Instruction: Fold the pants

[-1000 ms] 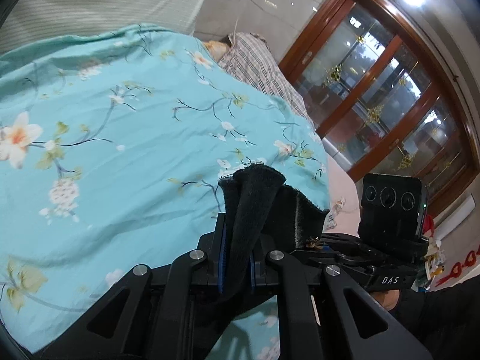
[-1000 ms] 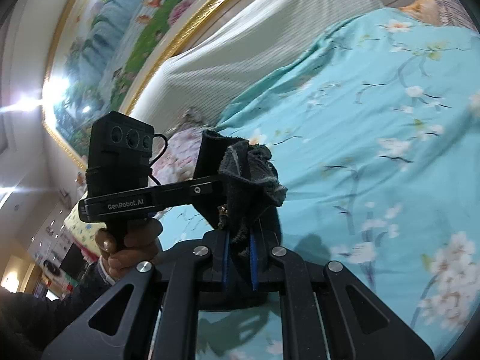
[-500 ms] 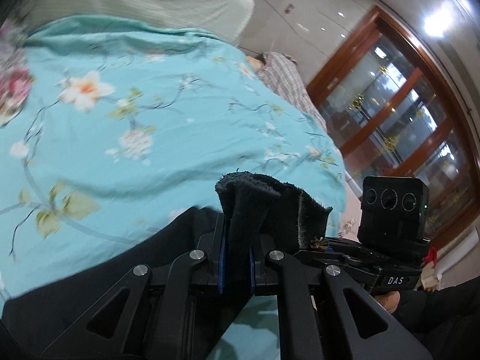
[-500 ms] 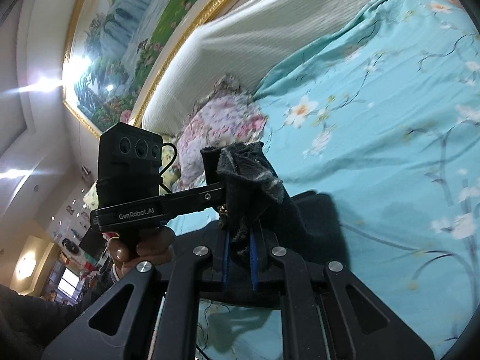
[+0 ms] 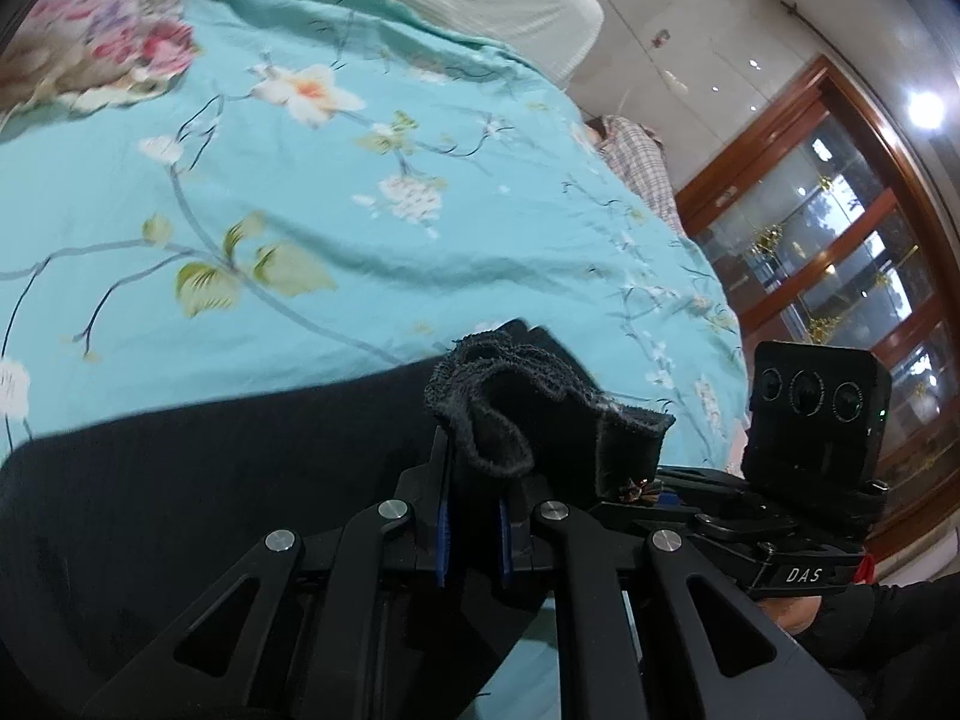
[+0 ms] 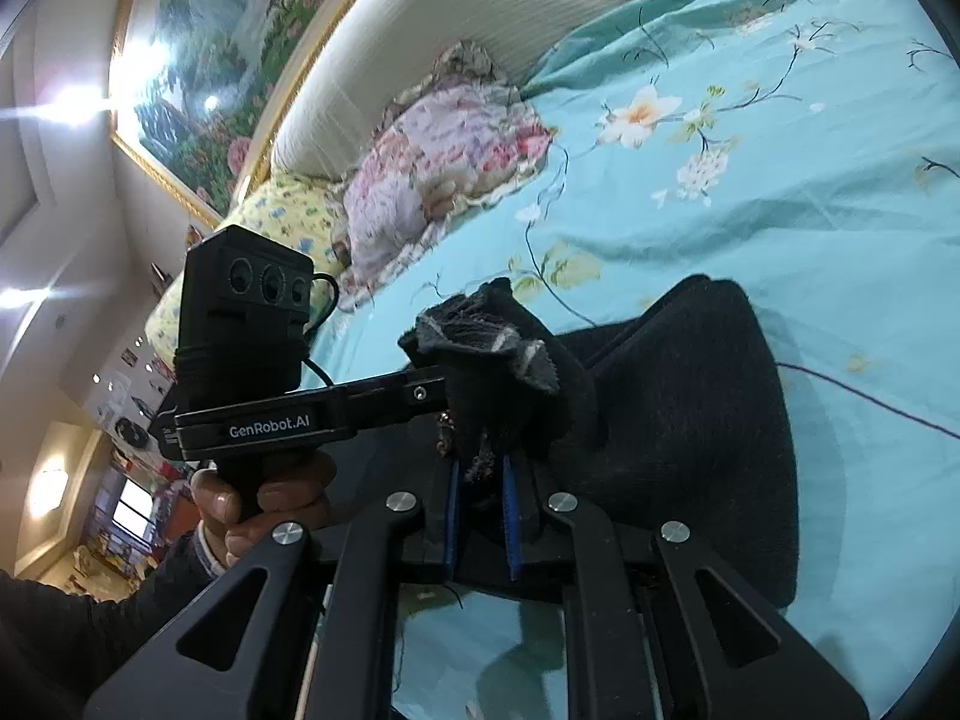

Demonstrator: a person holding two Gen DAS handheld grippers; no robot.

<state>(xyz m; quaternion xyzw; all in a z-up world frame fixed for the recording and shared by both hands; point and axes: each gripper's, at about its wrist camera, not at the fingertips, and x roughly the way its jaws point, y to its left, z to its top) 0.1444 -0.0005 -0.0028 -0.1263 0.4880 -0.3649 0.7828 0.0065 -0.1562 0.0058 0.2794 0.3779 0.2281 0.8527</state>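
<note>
**Pants spread on the bed, one edge in each tool**

The pants lie on the bed, their near edge bunched up between the jaws of the left tool and the right tool. In the left wrist view the right tool sits to the right. A pillow rests at the bed's head, behind the pants, against the headboard. A framed picture hangs above the headboard.
</note>
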